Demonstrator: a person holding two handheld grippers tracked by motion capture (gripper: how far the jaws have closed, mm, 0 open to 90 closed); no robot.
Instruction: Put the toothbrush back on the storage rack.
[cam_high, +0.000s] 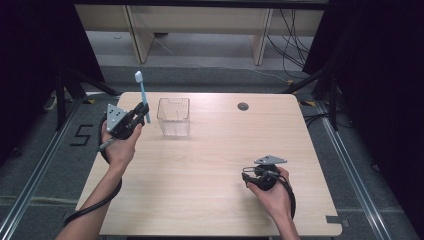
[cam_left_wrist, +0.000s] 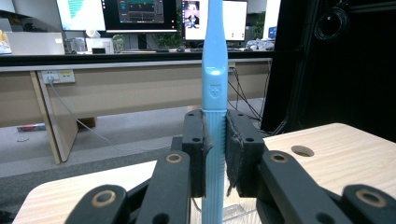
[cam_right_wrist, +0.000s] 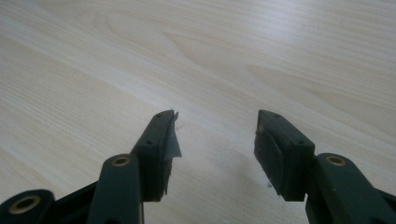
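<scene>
Landmark: a clear plastic basket (cam_high: 173, 117) stands upright on the far-left part of the light wooden table (cam_high: 215, 165); every place below is given from it.
Left gripper: the left gripper (cam_high: 140, 114) is held up off the table just left of the basket, in the person's left hand (cam_high: 119, 145); a grey three-cornered plate sits on top of it.
Left gripper state: its jaws are closed tight on the lower handle of a light blue toothbrush (cam_high: 142, 96); in the left gripper view the left gripper (cam_left_wrist: 215, 156) has its pads pressed against both sides of the toothbrush (cam_left_wrist: 214, 116).
Toothbrush: it stands nearly upright, its white bristle head at the top, higher than the basket's rim and to the basket's left; it does not touch the basket.
Right gripper: the right gripper (cam_high: 247, 174) lies low near the table, well apart from the basket toward the near right, in the person's right hand (cam_high: 272, 192), and points left.
Right gripper state: in the right gripper view the right gripper (cam_right_wrist: 215, 135) has its jaws spread wide with bare wood grain between them, holding nothing.
Table hole: a round dark grommet hole (cam_high: 243, 106) is set in the tabletop to the right of the basket, near the far edge.
Background: beyond the basket, past the table's far edge, the left gripper view has a long desk with monitors (cam_left_wrist: 140, 14) and hanging cables.
</scene>
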